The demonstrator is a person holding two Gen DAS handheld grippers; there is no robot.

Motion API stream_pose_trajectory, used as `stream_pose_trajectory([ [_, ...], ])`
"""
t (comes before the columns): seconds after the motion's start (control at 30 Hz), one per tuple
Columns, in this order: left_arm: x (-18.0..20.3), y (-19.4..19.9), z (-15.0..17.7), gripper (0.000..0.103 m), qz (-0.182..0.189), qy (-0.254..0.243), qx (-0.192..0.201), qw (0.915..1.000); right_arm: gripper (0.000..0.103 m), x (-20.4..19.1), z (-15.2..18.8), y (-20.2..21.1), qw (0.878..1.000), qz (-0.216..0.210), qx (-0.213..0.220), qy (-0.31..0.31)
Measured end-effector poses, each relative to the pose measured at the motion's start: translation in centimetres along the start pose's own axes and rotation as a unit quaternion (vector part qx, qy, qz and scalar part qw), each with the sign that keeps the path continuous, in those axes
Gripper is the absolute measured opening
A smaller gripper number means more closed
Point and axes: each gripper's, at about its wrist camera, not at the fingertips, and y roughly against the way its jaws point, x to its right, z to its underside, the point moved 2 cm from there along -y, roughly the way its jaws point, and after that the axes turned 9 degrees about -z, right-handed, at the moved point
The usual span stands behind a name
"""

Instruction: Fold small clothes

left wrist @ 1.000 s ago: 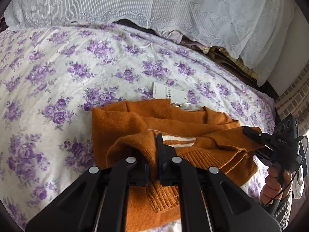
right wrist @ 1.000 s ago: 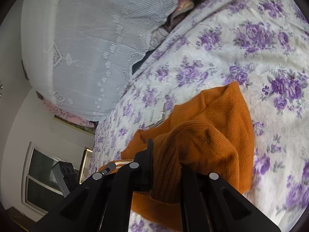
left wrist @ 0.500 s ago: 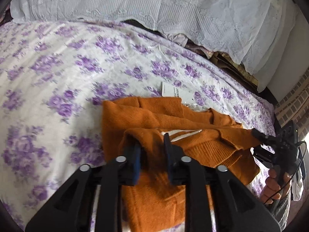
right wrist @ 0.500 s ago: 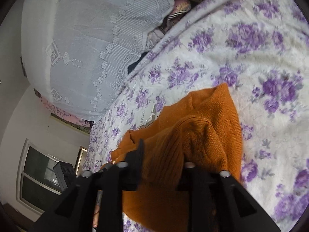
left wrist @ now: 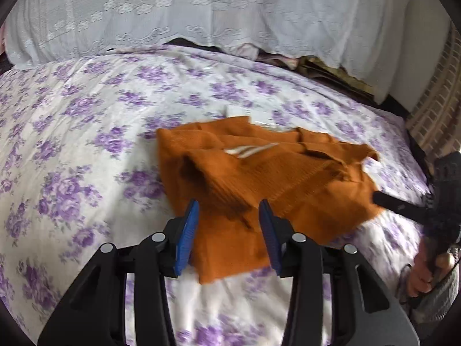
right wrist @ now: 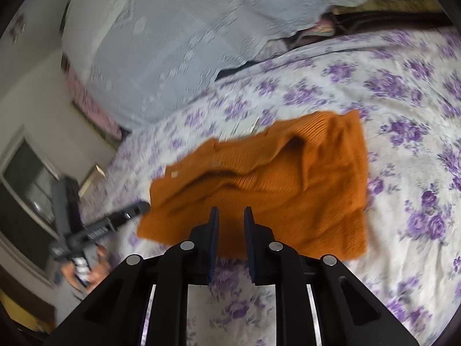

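With the left claw (left wrist: 229, 230) opening and the right claw (right wrist: 230, 240) closing empty, the loose sweater (left wrist: 259, 178) could slump unfolded on the bed (left wrist: 86, 115).

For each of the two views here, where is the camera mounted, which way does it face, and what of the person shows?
Left wrist: rides the left gripper, facing down across the floral bedspread at the orange sweater; jaws opening, empty; right gripper and hand at the right edge.
Right wrist: rides the right gripper, facing the sweater from its other side; jaws closing, empty; left gripper at left.
Shared: sweater, bedspread, white lace cover.
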Motion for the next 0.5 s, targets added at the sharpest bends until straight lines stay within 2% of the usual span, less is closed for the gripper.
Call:
stream_pose_trajectory([
  [0.1, 2.6, -0.3, 0.2, 0.047, -0.001, -0.038, -0.004, 0.9993, 0.016, -1.1, 0.2, -1.3, 0.999, 0.032, -0.016, 0.037],
  [0.2, 4.8, -2.1, 0.5, 0.048, -0.002, -0.067, -0.031, 0.9972, 0.015, -1.3, -0.3, -3.0, 0.995, 0.067, -0.048, 0.055],
  [0.27, 5.7, -2.9, 0.8, 0.048, -0.023, -0.090, -0.037, 0.9950, 0.013, -1.0, -0.9, -4.3, 0.993, 0.085, -0.060, 0.054],
  [0.33, 6.4, -3.2, 0.9, 0.051, -0.040, -0.111, -0.031, 0.9925, 0.013, -0.8, -2.3, -5.2, 0.993, 0.086, -0.057, 0.052],
  [0.37, 6.5, -3.2, 0.7, 0.052, -0.045, -0.113, -0.026, 0.9922, 0.013, -0.8, -3.2, -5.5, 0.994, 0.084, -0.050, 0.052],
  [0.43, 5.8, -3.5, -1.2, 0.054, -0.080, -0.098, -0.009, 0.9919, 0.013, -0.4, -5.8, -6.4, 0.995, 0.086, -0.028, 0.042],
  [0.5, 4.1, -4.1, -3.8, 0.056, -0.104, -0.055, -0.004, 0.9930, 0.013, 0.6, -8.7, -6.7, 0.997, 0.081, 0.007, 0.009],
])
